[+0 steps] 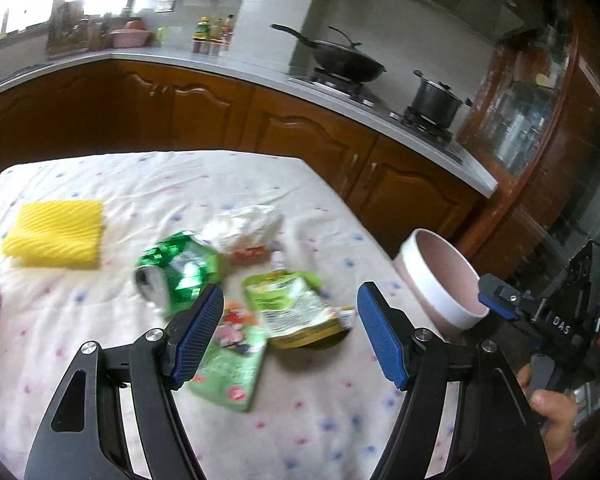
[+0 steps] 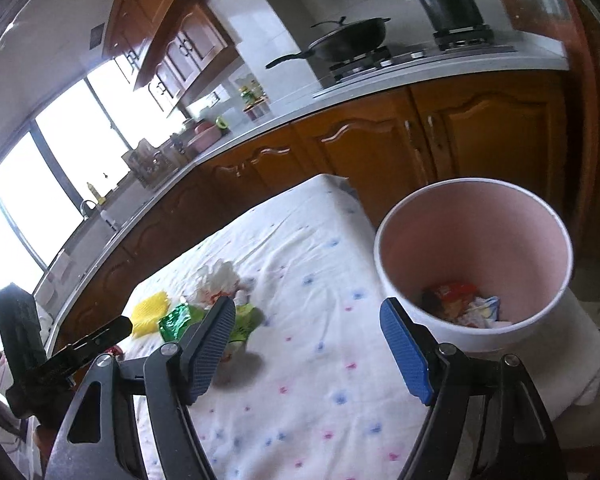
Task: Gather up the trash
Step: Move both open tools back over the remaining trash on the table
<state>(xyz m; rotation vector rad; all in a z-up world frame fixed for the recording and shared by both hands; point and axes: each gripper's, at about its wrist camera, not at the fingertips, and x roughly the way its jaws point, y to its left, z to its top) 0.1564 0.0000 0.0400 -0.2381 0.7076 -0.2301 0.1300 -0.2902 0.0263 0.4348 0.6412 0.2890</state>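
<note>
On the cloth-covered bench [image 1: 148, 184], a crushed green can [image 1: 178, 270], green pouch [image 1: 296, 312] and crumpled wrapper [image 1: 246, 226] lie clustered. Both the left tool [image 1: 290, 332] and right tool [image 2: 308, 348] hang wide and empty, the white bin [image 2: 476, 264] at the bench's edge holding wrappers.

A kitchen. A grey countertop [image 1: 236, 70] runs in an L along the walls, over brown wooden cabinet doors [image 1: 204, 116] with arched panels. On the gas hob [image 2: 384, 60] stand a black wok [image 1: 344, 62] with a long handle and a lidded steel pot [image 1: 436, 98]. White tiles [image 1: 268, 12] cover the wall behind, with wooden upper cabinets [image 2: 180, 44] above. Sauce bottles [image 1: 214, 34] and a pink basin [image 1: 128, 36] sit on the counter. Bright daylight floods through a wide window [image 2: 40, 184] over the sink tap [image 2: 86, 204]. A glass-fronted wooden cupboard [image 1: 528, 120] stands at the right end.
</note>
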